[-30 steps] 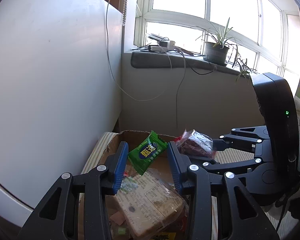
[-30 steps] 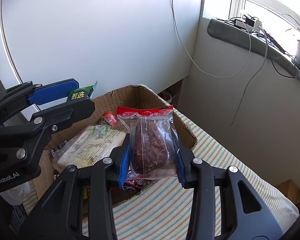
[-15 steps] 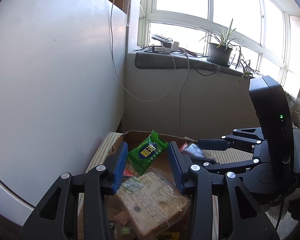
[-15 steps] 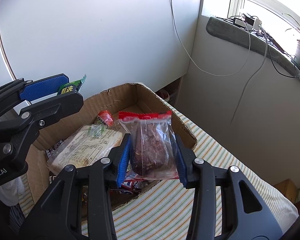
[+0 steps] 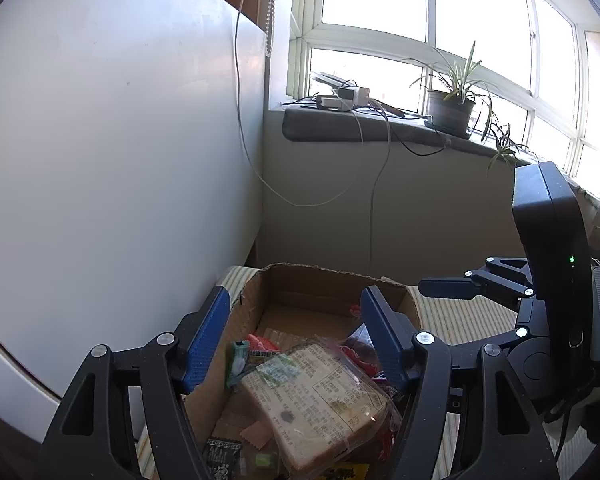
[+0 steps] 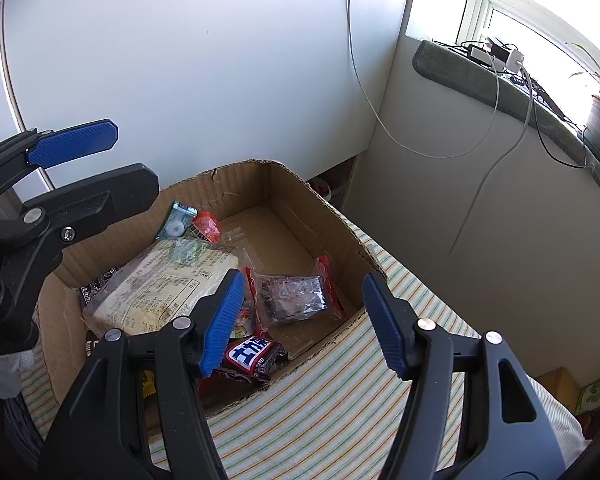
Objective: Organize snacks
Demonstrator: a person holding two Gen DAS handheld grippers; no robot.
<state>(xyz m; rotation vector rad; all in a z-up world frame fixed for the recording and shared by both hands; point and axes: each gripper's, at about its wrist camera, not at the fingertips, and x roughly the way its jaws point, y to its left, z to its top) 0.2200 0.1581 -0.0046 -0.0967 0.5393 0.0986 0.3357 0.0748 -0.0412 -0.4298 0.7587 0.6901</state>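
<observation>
An open cardboard box (image 6: pixel 240 168) stands on a striped cloth (image 6: pixel 340 400) and holds several snacks. My left gripper (image 5: pixel 296 332) hovers above the box, its jaws opening with nothing between them; the green packet (image 5: pixel 238 360) lies below, beside a bagged bread loaf (image 5: pixel 320 396). My right gripper (image 6: pixel 304 320) is over the box's near right corner, jaws also opening and empty. A clear red-edged packet of dark pieces (image 6: pixel 292 296) rests on the box floor beneath it. In the right wrist view the left gripper (image 6: pixel 96 168) shows at the left, above the green packet (image 6: pixel 176 222).
A white panel (image 5: pixel 120 140) rises right behind the box on the left. A grey wall (image 6: pixel 480 220) with hanging cables stands beyond. The windowsill (image 5: pixel 380 128) carries chargers and a potted plant (image 5: pixel 450 110). A dark chocolate wrapper (image 6: pixel 252 354) lies at the box's front.
Both grippers opened. The green packet fell from the left gripper into the box, and the red-edged packet dropped from the right gripper onto the box floor.
</observation>
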